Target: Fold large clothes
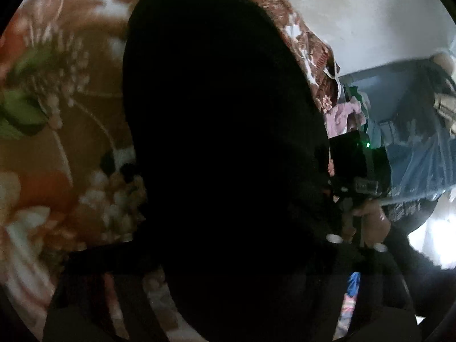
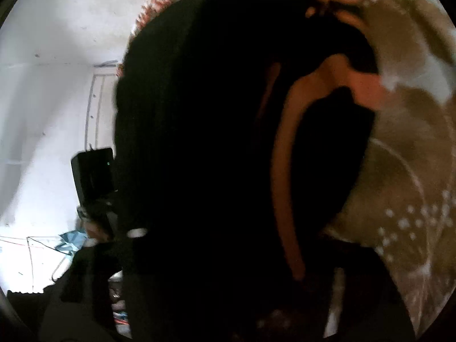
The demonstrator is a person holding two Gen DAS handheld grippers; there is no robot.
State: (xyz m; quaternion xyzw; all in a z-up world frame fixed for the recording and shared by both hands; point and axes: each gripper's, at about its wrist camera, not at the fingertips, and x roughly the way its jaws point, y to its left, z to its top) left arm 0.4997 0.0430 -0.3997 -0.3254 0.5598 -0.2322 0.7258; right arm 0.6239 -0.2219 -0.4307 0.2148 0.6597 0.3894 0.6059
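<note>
A large black garment (image 1: 222,142) fills the middle of the left wrist view and bulges up close to the lens. In the right wrist view the same black garment (image 2: 193,142) shows a curved orange-brown strip (image 2: 285,171) along one fold. It lies over a brown floral blanket (image 1: 57,148). The cloth covers the fingertips of both grippers, so how the jaws stand is hidden. The right gripper's black body (image 1: 359,168) sits at the garment's right edge, held by a hand (image 1: 373,222). The left gripper's black body (image 2: 92,173) sits at the garment's left edge.
The floral blanket (image 2: 413,148) spreads beyond the garment. A white wall (image 2: 42,85) with a door frame (image 2: 94,105) stands behind. A heap of pink and green clothes (image 1: 344,114) and a blue sheet (image 1: 421,154) lie at the far right.
</note>
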